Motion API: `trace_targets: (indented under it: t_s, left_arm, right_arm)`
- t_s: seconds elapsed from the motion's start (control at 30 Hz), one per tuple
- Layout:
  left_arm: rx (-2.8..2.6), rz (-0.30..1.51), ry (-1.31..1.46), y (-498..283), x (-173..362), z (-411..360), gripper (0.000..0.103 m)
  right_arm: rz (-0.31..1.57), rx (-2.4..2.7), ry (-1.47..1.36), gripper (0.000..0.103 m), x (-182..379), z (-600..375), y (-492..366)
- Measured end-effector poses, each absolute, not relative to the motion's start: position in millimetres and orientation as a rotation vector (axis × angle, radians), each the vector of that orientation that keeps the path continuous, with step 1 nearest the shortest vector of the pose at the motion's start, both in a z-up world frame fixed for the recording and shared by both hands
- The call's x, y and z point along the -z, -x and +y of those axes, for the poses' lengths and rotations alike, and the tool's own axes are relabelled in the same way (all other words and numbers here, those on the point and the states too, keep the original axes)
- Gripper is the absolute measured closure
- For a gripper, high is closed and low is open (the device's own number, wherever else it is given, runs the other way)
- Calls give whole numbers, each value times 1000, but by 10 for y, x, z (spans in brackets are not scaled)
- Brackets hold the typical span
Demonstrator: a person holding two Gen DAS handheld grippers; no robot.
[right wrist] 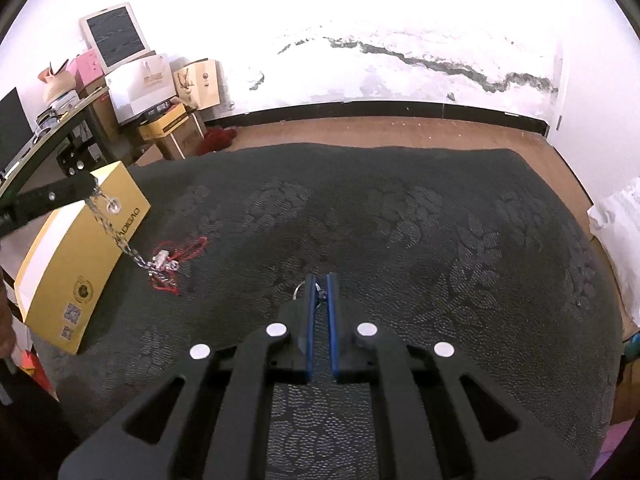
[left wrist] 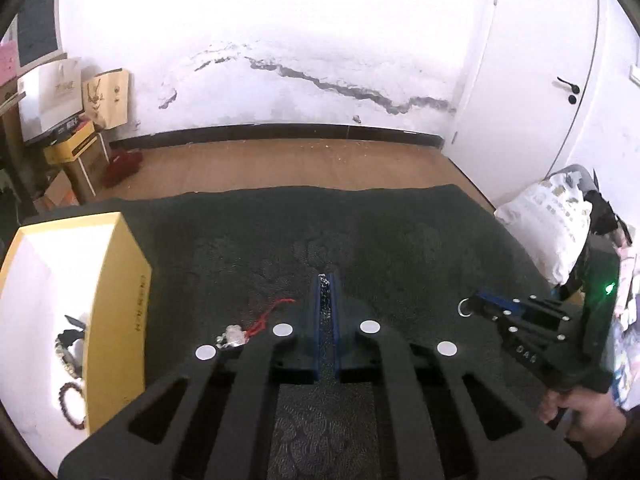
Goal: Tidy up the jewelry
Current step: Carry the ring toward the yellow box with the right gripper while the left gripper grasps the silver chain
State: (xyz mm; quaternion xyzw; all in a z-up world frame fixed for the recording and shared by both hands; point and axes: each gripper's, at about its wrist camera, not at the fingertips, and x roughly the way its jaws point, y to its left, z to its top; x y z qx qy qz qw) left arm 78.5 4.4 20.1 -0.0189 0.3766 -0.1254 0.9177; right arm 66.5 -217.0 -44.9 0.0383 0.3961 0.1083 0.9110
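Observation:
My left gripper (left wrist: 328,280) is shut on a silver chain (right wrist: 108,224), which hangs from its tip down to a silver charm (right wrist: 162,262) on red cord (right wrist: 188,250) lying on the dark cloth. The charm also shows in the left wrist view (left wrist: 232,336). My right gripper (right wrist: 320,280) is shut on a silver ring (right wrist: 298,291) just above the cloth; the ring shows at its tip in the left wrist view (left wrist: 464,307). A yellow box (left wrist: 116,300) with a white inside stands at the left and holds a beaded bracelet (left wrist: 74,404) and a watch-like piece (left wrist: 66,350).
A dark patterned cloth (right wrist: 400,232) covers the table. Cardboard boxes and bags (right wrist: 160,92) are stacked by the far wall at left. A white pillow (left wrist: 548,216) lies at the right, and a door (left wrist: 532,80) stands beyond it.

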Motion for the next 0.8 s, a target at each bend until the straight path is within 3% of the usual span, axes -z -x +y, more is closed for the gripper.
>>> trace_targets:
  t_s: [0.8]
  left_arm:
    - [54, 749, 34, -171, -774, 1081, 99]
  right_arm:
    - [737, -252, 60, 97, -622, -1017, -334]
